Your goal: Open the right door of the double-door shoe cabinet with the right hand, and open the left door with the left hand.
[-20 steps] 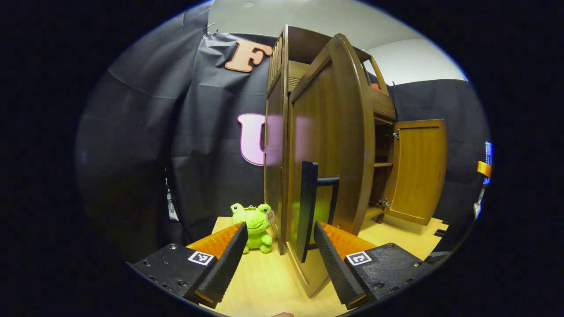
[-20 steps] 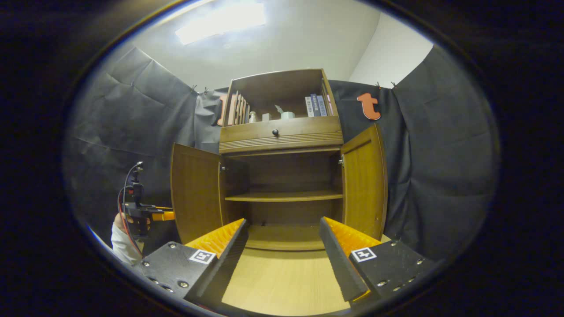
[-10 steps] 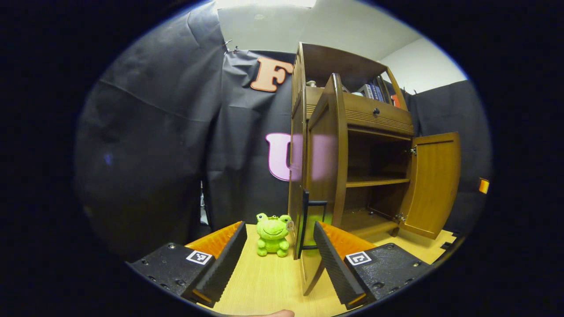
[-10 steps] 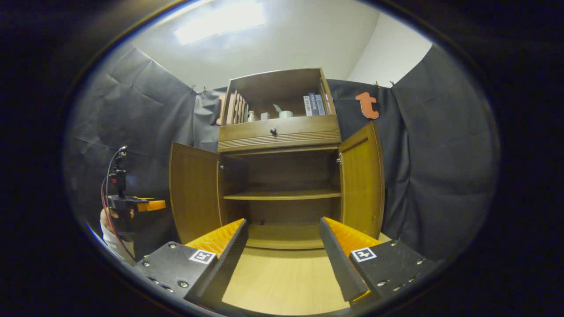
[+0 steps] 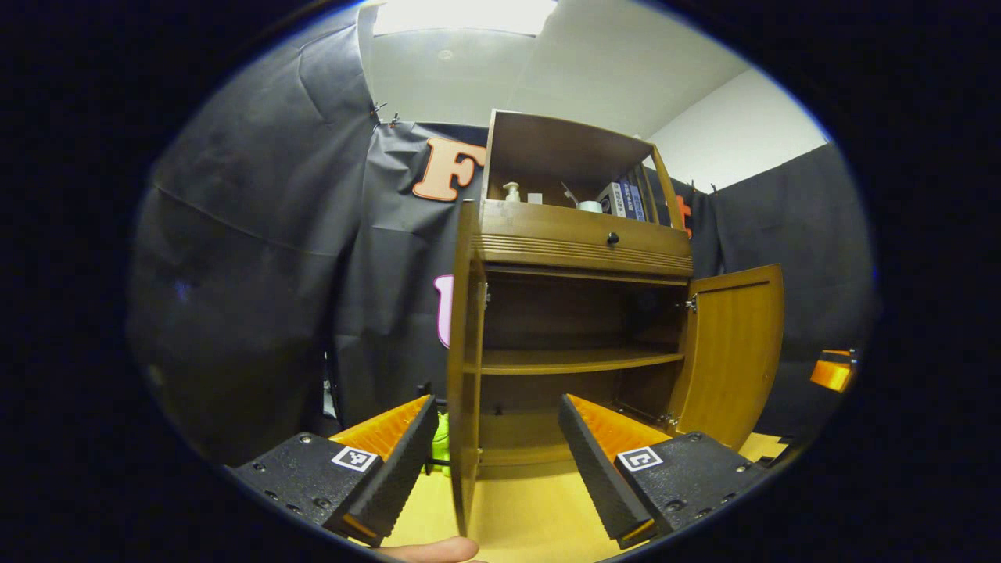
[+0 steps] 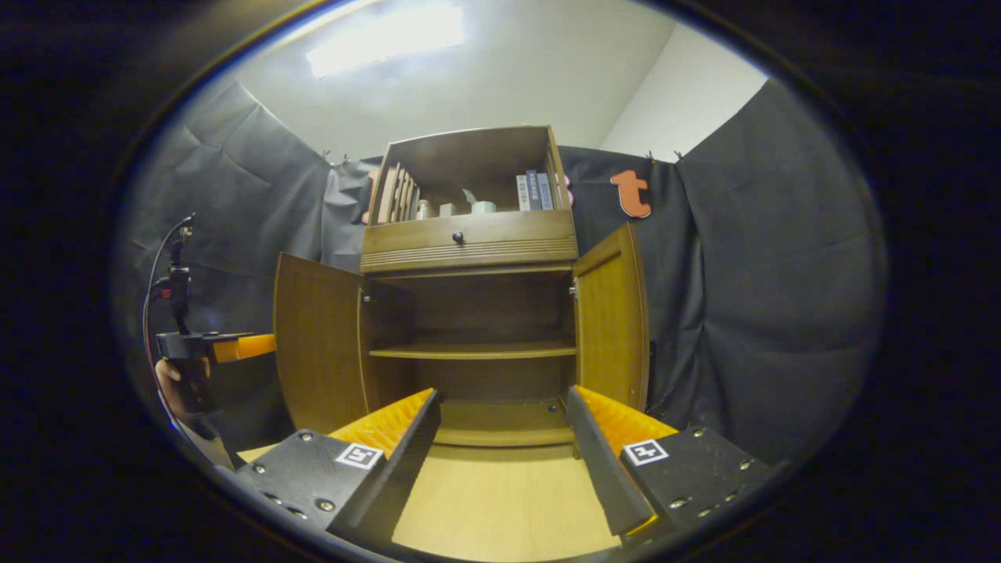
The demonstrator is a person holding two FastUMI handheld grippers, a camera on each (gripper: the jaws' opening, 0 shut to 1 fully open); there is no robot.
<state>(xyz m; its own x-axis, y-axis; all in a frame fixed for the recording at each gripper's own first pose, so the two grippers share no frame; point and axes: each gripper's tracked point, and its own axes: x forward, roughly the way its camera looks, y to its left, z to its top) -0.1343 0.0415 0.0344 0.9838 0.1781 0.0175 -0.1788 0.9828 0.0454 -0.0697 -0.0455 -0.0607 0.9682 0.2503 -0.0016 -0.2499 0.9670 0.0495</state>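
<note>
The shoe cabinet [image 6: 469, 313] stands on the light wooden table [image 6: 500, 500] with both doors swung out: its left door [image 6: 317, 344] and right door [image 6: 614, 317] flank the bare inner shelf [image 6: 473, 350]. The right gripper [image 6: 500, 461] sits in front of the cabinet with its jaws spread wide, holding and touching nothing. The left gripper [image 5: 496, 461] also has its 2 jaws spread wide and empty, the left door's edge [image 5: 465, 367] rising between them without either finger touching it, beside a green toy [image 5: 440, 446] at the cabinet's left side.

Brown wood-grain cabinet [image 6: 469, 242] — orange-black tool [image 6: 500, 446]
</note>
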